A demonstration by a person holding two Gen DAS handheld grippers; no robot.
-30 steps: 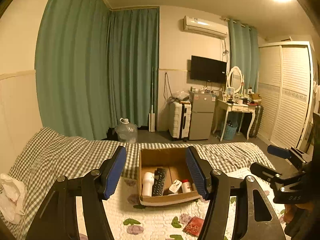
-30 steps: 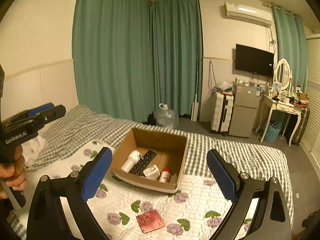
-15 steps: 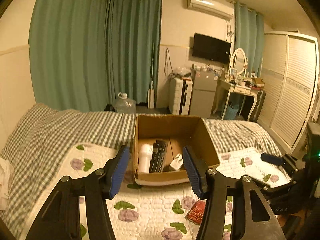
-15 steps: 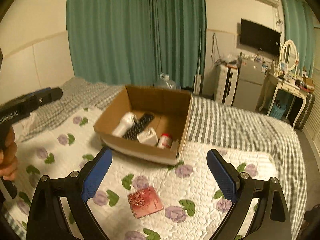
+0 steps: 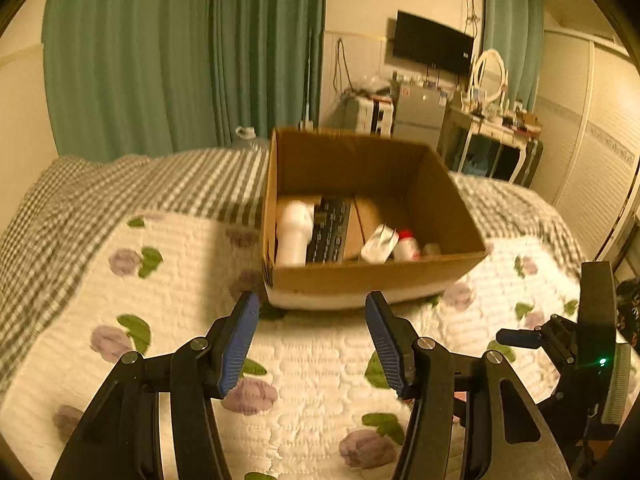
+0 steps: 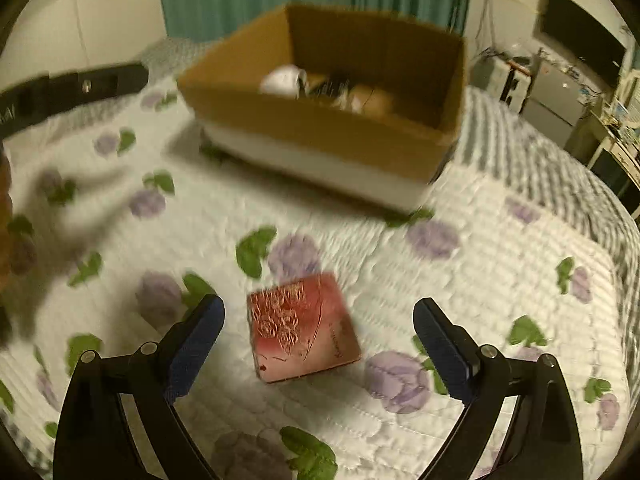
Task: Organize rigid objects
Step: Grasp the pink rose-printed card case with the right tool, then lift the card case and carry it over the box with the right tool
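An open cardboard box (image 5: 376, 276) stands on the bed; it is also in the right wrist view (image 6: 320, 128). Inside lie a white bottle (image 5: 294, 232), a black remote (image 5: 330, 228), a white plug (image 5: 378, 242) and a small red-capped bottle (image 5: 406, 244). A flat red box (image 6: 304, 336) lies on the quilt in front of it. My right gripper (image 6: 319, 306) hangs open just above the red box, one finger on each side, not touching it. My left gripper (image 5: 311, 304) points at the carton's front wall, its jaws opening with nothing between them.
The bed carries a white floral quilt (image 5: 320, 364) and a grey checked blanket (image 5: 120, 188). Behind it are green curtains (image 5: 180, 52), a small fridge (image 5: 416, 116), a dressing table (image 5: 496, 136) and a wardrobe (image 5: 592, 152). A hand (image 6: 6, 216) shows at the left edge.
Both grippers have dropped toward the bed and tipped downward. The carton now looms larger, and the red box has come between the right fingers. The left jaws stand narrower than a second ago.
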